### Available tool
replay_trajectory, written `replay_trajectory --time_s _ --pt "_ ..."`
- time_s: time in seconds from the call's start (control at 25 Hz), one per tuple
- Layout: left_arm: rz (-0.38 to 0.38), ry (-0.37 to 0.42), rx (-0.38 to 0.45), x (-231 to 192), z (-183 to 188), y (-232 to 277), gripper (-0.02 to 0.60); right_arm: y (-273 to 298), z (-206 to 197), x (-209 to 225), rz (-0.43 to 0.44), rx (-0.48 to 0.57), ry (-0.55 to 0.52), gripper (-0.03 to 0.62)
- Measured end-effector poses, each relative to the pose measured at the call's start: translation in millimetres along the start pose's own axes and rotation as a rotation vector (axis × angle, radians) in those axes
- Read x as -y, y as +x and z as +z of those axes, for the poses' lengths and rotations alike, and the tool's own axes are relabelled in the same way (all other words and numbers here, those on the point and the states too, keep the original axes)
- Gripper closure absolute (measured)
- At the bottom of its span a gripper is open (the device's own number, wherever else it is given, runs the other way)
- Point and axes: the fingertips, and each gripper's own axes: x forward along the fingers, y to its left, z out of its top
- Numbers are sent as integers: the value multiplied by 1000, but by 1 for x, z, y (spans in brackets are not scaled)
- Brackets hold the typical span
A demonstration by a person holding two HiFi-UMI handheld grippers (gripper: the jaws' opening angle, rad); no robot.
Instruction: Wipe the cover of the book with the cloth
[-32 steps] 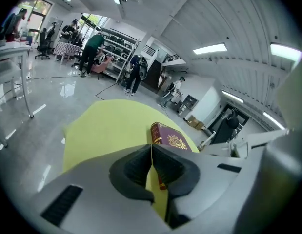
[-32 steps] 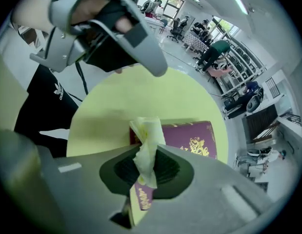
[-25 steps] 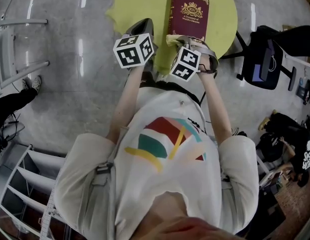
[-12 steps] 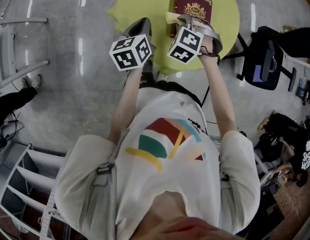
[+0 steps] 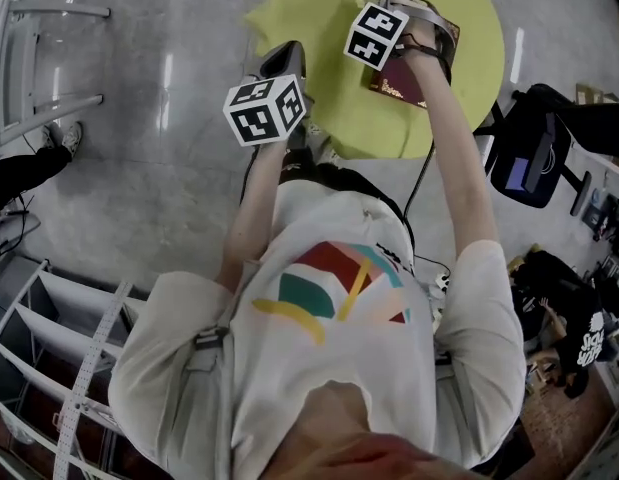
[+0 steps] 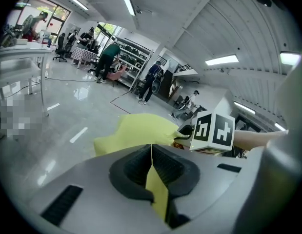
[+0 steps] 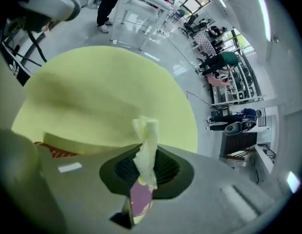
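- Two hand-held grippers are in play, one in each of the person's hands, seen from above over a grey glossy floor.
- At far left stand a white metal frame and, lower down, a white shelf rack (both well apart from the work).
- The left hand-held gripper hangs over the near left edge of the round yellow table. Its jaws are pressed together with nothing between them; only a sliver of the yellow tabletop shows through the slit.
- In the left gripper view, the other gripper's marker cube sits to the right over the table.
- The right hand-held gripper is further out over the table, clamped on a pale yellow cloth. The cloth bunches up and stands out past the jaw tips.
- The dark red book lies flat on the table directly under that gripper. Only its near part, with gold ornament, shows in the head view (the rest is covered by gripper and arm).
- Whether the cloth is touching the cover cannot be made out.
- At far right, off the table, is a black chair.
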Motion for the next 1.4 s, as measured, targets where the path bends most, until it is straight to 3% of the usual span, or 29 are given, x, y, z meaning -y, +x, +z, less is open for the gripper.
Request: replay_trajectory --time_s 0.16,0.64,1.4 --pt "27 -22 4 -20 2 -5 561 17 6 -1 17 -30 -40 563" --pt "22 -20 9 -21 6 -6 561 4 10 -25 80 10 40 563" --pt "18 -20 61 19 -17 -28 561 -81 10 -153 160 168 50 563"
